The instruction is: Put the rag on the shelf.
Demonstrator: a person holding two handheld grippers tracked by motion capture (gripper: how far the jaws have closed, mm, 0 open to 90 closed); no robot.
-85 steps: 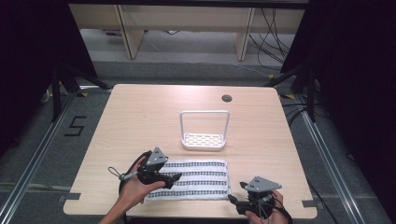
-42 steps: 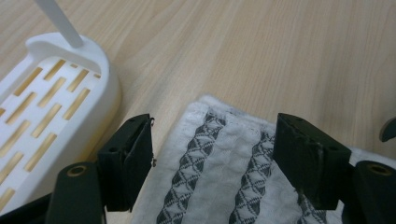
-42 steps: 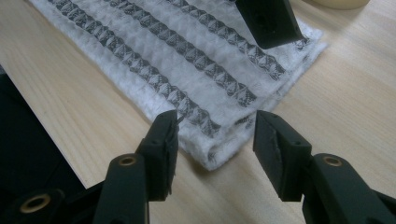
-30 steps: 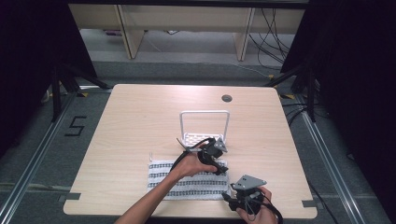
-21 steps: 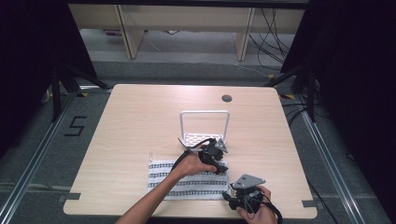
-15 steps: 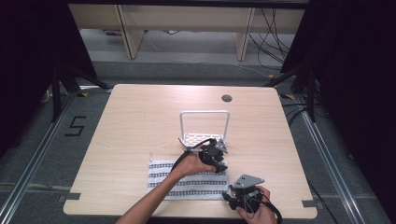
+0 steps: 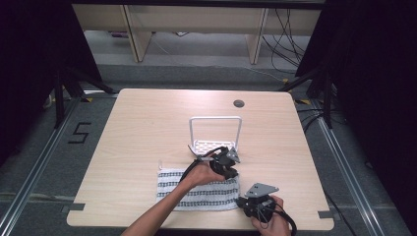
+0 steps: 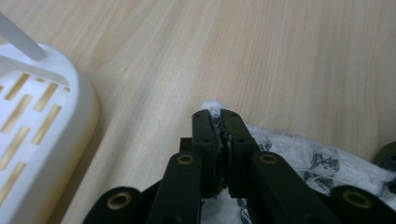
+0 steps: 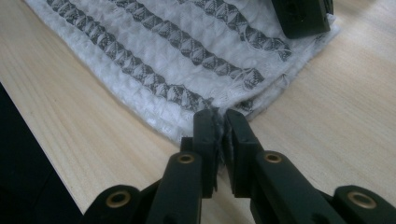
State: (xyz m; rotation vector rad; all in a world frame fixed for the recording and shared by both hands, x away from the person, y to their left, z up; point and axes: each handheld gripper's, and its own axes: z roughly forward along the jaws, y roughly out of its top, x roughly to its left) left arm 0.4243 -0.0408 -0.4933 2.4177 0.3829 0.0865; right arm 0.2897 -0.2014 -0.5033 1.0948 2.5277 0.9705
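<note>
A white towel (image 7: pixel 196 191) with dark patterned stripes lies flat near the table's front edge. My left gripper (image 7: pixel 233 171) sits at its far right corner, and in the left gripper view (image 8: pixel 219 122) the jaws are shut on a tuft of that corner. My right gripper (image 7: pixel 241 201) is at the near right corner. Seen in the right gripper view (image 9: pixel 219 120), it is pinched on the towel's (image 9: pixel 187 56) layered edge. A white slotted basket (image 7: pixel 215 135) with an upright handle stands just behind the towel.
The basket's rim (image 8: pixel 51 121) lies close to the left of my left gripper. The table's front edge (image 9: pixel 42 154) runs just beside the towel. A round cable hole (image 7: pixel 239 103) sits at the far side of the bare wooden table (image 7: pixel 147 128).
My left gripper crossed from the towel's far left corner to its far right corner. The right gripper shifted slightly left to the near right corner. Over the last second nothing visibly moved.
</note>
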